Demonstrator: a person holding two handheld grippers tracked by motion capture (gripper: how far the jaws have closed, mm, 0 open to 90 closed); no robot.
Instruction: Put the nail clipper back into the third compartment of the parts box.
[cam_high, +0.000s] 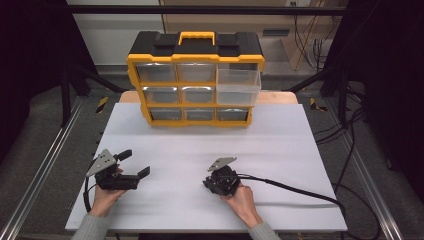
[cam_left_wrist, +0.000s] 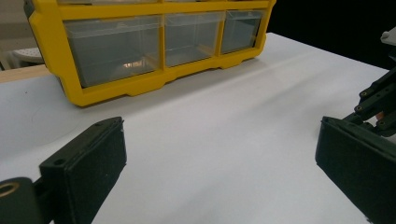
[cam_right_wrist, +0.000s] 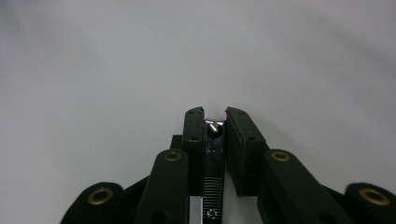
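Nail clipper (cam_right_wrist: 214, 154) clamped betw right hand-held gripper (cam_right_wrist: 215, 114) jaws, tip fwd

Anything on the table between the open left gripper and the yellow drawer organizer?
Nothing: bare white table runs from the left gripper to the yellow organizer, as the left gripper view and high view show.

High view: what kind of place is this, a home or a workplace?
Probably a lab or workshop test bench. A white table stands inside a dark metal frame, loose cables trail on the floor, and a yellow drawer organizer stands at the back of the table.
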